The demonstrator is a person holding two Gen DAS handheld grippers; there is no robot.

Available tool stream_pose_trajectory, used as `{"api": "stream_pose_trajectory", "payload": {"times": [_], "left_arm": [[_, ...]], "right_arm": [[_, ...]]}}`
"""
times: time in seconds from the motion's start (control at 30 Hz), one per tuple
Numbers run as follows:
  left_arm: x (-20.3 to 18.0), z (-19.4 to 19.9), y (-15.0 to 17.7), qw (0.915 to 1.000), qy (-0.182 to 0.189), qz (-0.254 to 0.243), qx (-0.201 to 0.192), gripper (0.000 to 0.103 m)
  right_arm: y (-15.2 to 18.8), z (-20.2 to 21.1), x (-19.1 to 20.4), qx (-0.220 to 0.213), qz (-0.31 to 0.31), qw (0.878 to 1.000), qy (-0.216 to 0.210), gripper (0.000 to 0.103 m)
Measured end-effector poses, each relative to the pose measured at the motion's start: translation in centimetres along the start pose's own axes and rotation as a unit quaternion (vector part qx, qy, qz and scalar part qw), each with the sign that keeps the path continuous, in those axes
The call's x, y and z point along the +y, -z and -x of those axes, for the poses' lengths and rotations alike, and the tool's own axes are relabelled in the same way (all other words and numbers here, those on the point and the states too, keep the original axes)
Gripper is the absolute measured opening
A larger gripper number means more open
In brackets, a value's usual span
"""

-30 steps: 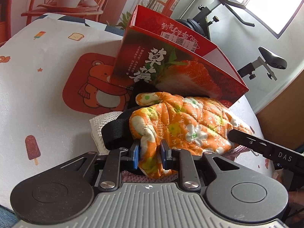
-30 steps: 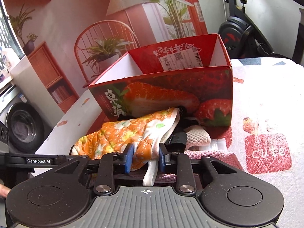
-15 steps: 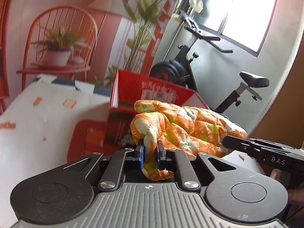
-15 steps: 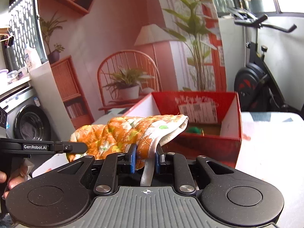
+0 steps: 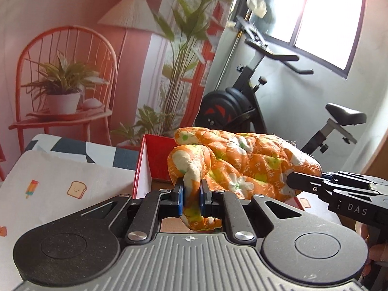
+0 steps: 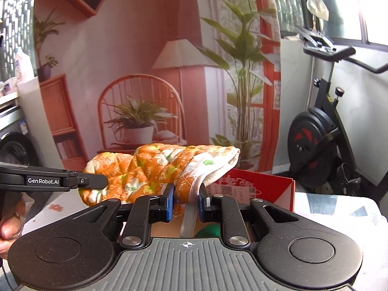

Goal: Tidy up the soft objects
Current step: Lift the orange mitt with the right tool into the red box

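An orange quilted oven mitt [image 5: 242, 160] with white flowers hangs in the air between both grippers, over the red box [image 5: 155, 160]. My left gripper [image 5: 191, 195] is shut on its rounded end. My right gripper [image 6: 185, 200] is shut on the white-lined cuff end of the mitt [image 6: 155, 167]. In the left wrist view the right gripper [image 5: 291, 181] comes in from the right and touches the mitt. In the right wrist view the left gripper [image 6: 104, 181] reaches in from the left. The red box [image 6: 264, 189] lies below, with something green [image 6: 208, 231] inside it.
A white tablecloth [image 5: 60, 181] with ice-lolly and toast prints covers the table at left. An exercise bike [image 5: 242, 106] stands behind the table. A printed backdrop shows a chair, plants and a lamp. A person's fingers [image 6: 9, 223] grip the left tool.
Both grippers have lifted the mitt off the pile beside the box and carried it up over the open box. The pile and the box front have dropped out of sight.
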State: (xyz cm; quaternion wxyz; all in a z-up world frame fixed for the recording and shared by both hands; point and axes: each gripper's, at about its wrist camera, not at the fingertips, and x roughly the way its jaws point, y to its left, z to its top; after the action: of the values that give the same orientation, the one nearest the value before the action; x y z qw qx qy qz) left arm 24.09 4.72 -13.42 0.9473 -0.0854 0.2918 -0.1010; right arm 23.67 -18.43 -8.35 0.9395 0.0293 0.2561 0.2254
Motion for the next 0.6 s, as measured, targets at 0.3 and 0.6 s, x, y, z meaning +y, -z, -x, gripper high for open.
{"api": "stream_pose_trajectory", "payload": {"times": [0.3,0.6], "left_arm": [[0.9,-5.9,0.7,0.9941,-0.020,-0.010,0.106,0.013],[1.3,-7.9,1.0,0.9875,-0.012,-0.017,0.156,0.013]], "right_arm": [[2.9,-6.2,-3.9,0.097,-0.088,0.991,-0.021,0.017],[5.4,-9.7,-5.1,0.209,-0.160,0.964,-0.036,0.018]]}}
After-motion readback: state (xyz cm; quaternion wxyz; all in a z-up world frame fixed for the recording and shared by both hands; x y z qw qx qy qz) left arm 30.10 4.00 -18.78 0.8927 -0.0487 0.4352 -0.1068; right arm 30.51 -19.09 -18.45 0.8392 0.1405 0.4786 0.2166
